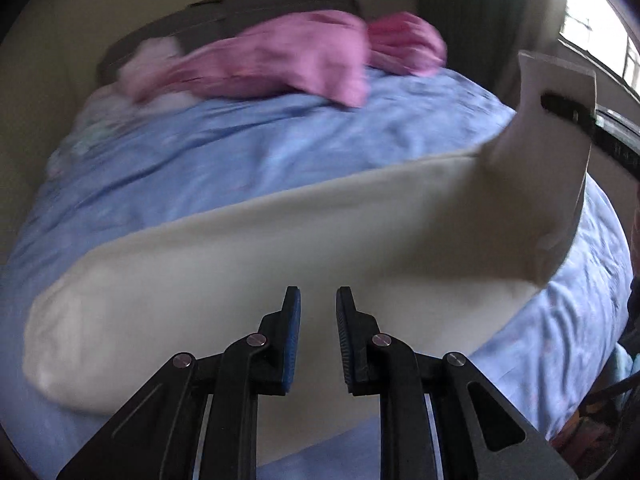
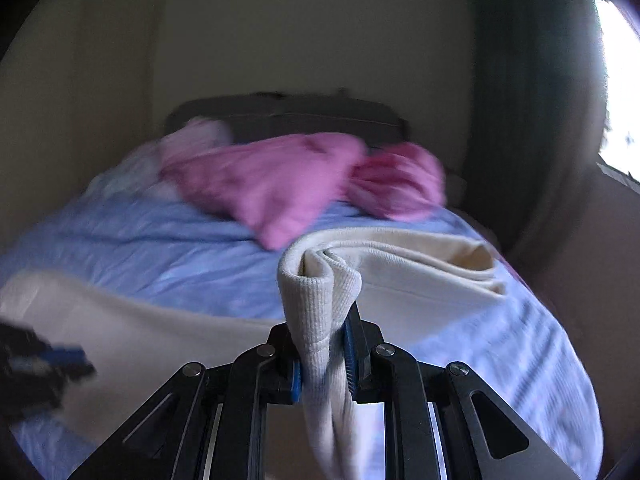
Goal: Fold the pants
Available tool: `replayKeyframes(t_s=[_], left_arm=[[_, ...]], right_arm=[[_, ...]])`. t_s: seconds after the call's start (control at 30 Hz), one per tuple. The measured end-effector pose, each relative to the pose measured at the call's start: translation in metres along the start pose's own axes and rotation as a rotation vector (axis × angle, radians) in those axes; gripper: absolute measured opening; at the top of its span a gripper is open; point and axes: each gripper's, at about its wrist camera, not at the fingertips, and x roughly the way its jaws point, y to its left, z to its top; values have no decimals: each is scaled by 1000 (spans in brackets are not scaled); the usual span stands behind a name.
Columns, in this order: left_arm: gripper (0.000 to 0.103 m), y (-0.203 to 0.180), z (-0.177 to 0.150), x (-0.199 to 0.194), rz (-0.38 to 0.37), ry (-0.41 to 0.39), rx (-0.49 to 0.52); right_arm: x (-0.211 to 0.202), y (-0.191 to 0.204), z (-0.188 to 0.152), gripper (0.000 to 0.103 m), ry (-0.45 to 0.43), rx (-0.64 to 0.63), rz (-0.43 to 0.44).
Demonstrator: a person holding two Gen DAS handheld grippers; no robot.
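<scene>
My right gripper [image 2: 322, 364] pinches the ribbed cuff of the cream knit pants [image 1: 280, 236], which stretch in a long band across the pale blue quilted bed cover [image 1: 248, 152]; my left gripper [image 1: 318, 336] stands slightly parted over the cloth, holding nothing. I judge the fold needs the cuff carried level, edges matched. The pink crumpled bedding [image 2: 260, 184] sits well apart; the bed's right edge is near.
</scene>
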Motion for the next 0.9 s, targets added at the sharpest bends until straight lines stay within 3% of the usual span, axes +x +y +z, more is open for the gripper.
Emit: replayKeyframes(t_s=[0.2, 0.33, 0.43, 0.57, 0.63, 0.7, 0.83, 0.9], left_arm=[[21, 85, -44, 0, 35, 36, -152], [21, 104, -65, 10, 61, 62, -174], [24, 113, -74, 14, 67, 73, -175], [43, 112, -76, 15, 60, 62, -179], [44, 110, -75, 13, 56, 51, -170], [45, 104, -69, 7, 59, 23, -145], [59, 81, -56, -12, 37, -59, -60], [66, 61, -48, -21, 15, -100, 6]], right_arm=[[22, 136, -2, 17, 110, -277, 127], [29, 220, -47, 17, 200, -500, 208], [28, 254, -78, 18, 222, -643, 194], [27, 267, -97, 28, 243, -699, 197], [14, 269, -97, 60, 200, -713, 212], [-5, 269, -93, 72, 118, -730, 221], [-63, 248, -84, 74, -49, -710, 198], [-78, 228, -77, 74, -74, -661, 158]])
